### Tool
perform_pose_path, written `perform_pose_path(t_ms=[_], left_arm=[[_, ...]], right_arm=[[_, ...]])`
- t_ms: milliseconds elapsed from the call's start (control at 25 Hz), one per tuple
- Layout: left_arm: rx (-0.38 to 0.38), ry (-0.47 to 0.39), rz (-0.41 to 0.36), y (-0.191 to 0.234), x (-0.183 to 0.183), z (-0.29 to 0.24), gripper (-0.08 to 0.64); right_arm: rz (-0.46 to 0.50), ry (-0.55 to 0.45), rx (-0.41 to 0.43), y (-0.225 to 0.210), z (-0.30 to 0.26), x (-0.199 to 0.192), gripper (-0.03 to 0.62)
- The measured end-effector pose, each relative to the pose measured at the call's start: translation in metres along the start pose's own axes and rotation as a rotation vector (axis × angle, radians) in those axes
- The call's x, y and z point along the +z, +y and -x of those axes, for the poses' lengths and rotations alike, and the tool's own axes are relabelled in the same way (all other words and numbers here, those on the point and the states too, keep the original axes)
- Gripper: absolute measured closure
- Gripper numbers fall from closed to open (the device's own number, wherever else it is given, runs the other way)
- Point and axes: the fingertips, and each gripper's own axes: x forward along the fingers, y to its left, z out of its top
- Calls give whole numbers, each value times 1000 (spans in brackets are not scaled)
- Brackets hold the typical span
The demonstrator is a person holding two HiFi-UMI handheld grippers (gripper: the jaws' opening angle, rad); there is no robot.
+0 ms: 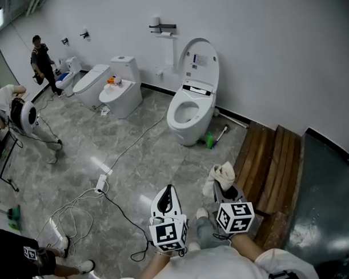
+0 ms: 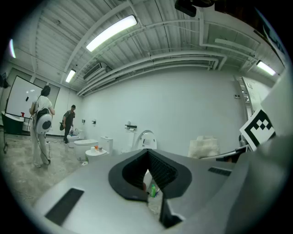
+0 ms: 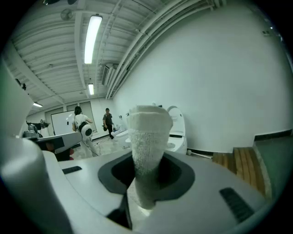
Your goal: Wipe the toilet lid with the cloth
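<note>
Gripping the cloth (image 1: 222, 174), the right gripper (image 1: 226, 191) hung well apart from the toilet lid (image 1: 201, 62), left gripper (image 1: 167, 194) closed empty; wiping first needed an approach

White terry cloth (image 3: 147, 151) stands bunched and upright, pinched between the jaws of the right gripper (image 1: 225, 192), with its folded top poking out above them. The toilet lid (image 1: 201, 61), white and oval, is raised upright against the wall, well apart from that gripper and straight ahead of it.
</note>
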Motion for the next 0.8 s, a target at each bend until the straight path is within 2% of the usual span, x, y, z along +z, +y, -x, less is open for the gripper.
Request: perform_pose_path(t_ms=[200, 360, 440, 600, 800], left_arm=[[8, 0, -9, 17, 1, -31, 566], [19, 8, -50, 32, -1, -57, 566], [28, 12, -58, 41, 0, -76, 566], [36, 30, -16, 52, 1, -128, 566], [8, 23, -10, 56, 14, -209, 566]], right_arm=[[-17, 5, -16, -11, -38, 6, 495], [-24, 21, -16, -19, -79, 9, 495], [-24, 8, 3, -17, -103, 21, 495], [-34, 1, 38, -20, -153, 48, 495], [-38, -14, 32, -43, -211, 89, 495]])
